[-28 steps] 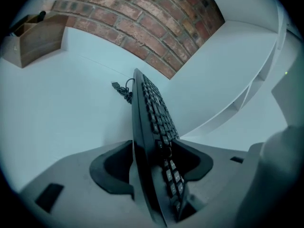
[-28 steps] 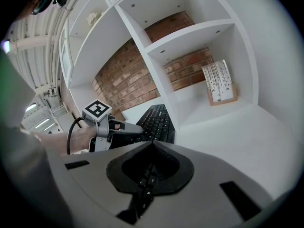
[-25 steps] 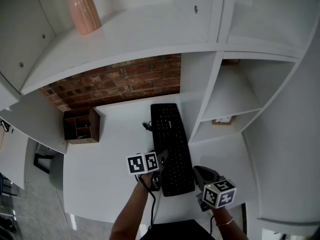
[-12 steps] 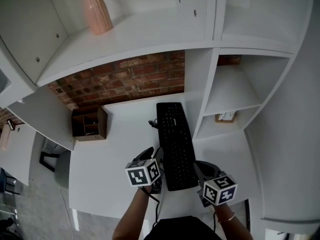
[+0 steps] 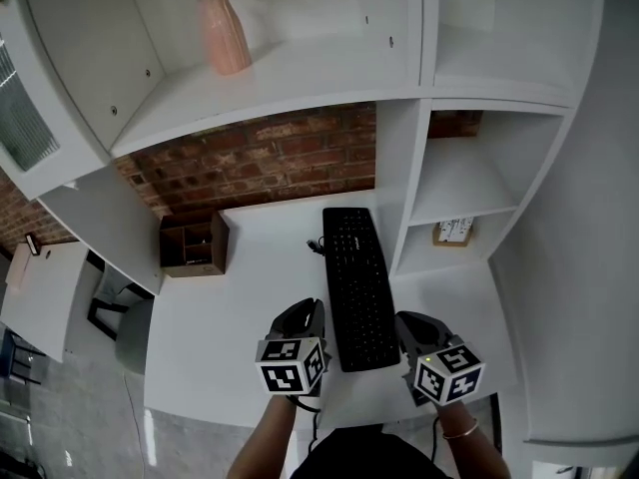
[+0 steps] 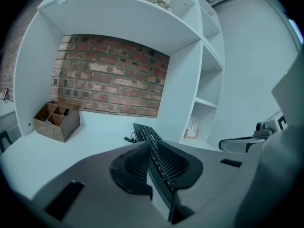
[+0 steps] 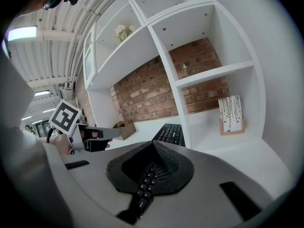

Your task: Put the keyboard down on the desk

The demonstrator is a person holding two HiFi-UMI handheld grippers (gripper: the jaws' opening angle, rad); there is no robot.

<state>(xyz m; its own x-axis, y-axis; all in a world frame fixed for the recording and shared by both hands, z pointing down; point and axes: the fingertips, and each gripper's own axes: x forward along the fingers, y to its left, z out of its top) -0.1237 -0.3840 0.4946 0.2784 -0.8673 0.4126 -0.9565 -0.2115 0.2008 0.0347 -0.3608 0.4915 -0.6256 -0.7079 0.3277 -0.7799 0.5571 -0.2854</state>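
The black keyboard lies flat on the white desk, its long side running away from me. My left gripper hovers beside the keyboard's near left corner, clear of it. Its jaws are closing, with only a narrow gap and nothing between them. In the left gripper view, the left gripper shows the keyboard past its tips. My right gripper sits just off the near right corner. In the right gripper view, the right gripper has its tips together, and keyboard keys show beyond.
A wooden organiser stands at the back left against the brick wall. A cable trails from the keyboard's far end. A pink vase is on the upper shelf, and a card stand sits in the right cubby.
My left gripper has drawn back from the keyboard's left edge toward me and sits apart from it. The keyboard has stayed flat on the desk, and the right gripper has barely moved.
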